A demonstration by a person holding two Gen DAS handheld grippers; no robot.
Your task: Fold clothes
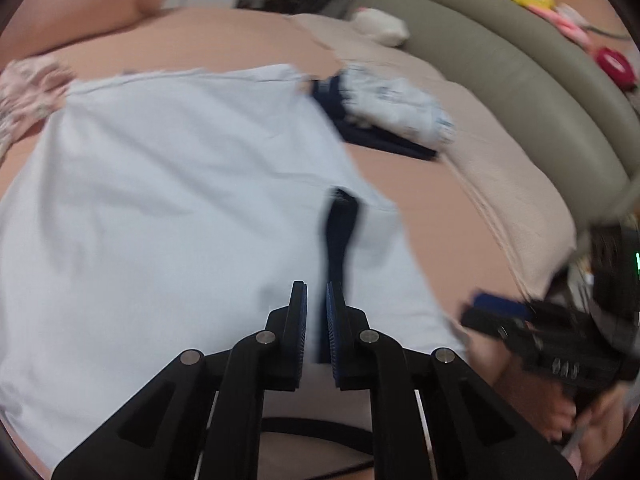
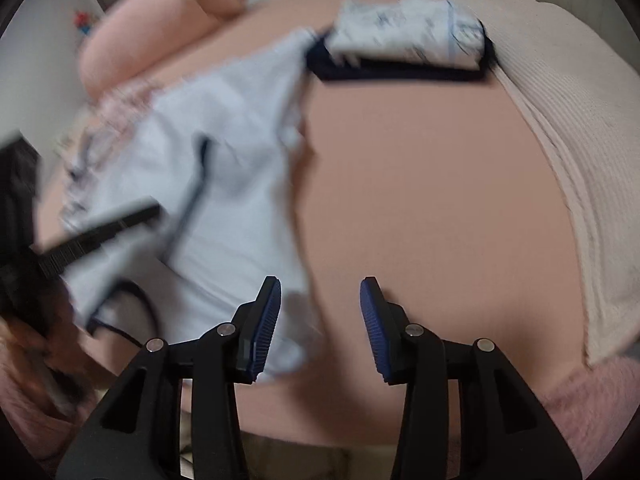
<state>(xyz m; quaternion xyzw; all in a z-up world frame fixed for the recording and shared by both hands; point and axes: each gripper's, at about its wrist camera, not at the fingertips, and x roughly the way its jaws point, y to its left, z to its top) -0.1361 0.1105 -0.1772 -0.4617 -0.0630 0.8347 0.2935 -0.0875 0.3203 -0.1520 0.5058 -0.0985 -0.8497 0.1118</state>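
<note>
The left tongs (image 1: 317, 300) stood nearly together, clamping nothing, low in their frame over the pale blue shirt (image 1: 168, 200) spread on the bed (image 1: 432, 208). The right tongs (image 2: 320, 300) gaped apart, empty, at the shirt's near edge, its length running toward the upper left. Folded clothes (image 2: 404, 40) lay top centre.

The pale blue garment (image 1: 168, 200) was thin, matt woven cloth, softly creased, with a dark navy fabric strip (image 1: 338, 232). The bed sheet (image 2: 420, 184) was smooth matt pink cloth; the blanket (image 2: 568, 168) looked ribbed and coarser. The left gripper (image 1: 317, 296) was matt black plastic with shiny metal pins and ridged blue pads (image 1: 334, 320). The headboard (image 1: 500, 76) looked like smooth grey-green leather.
</note>
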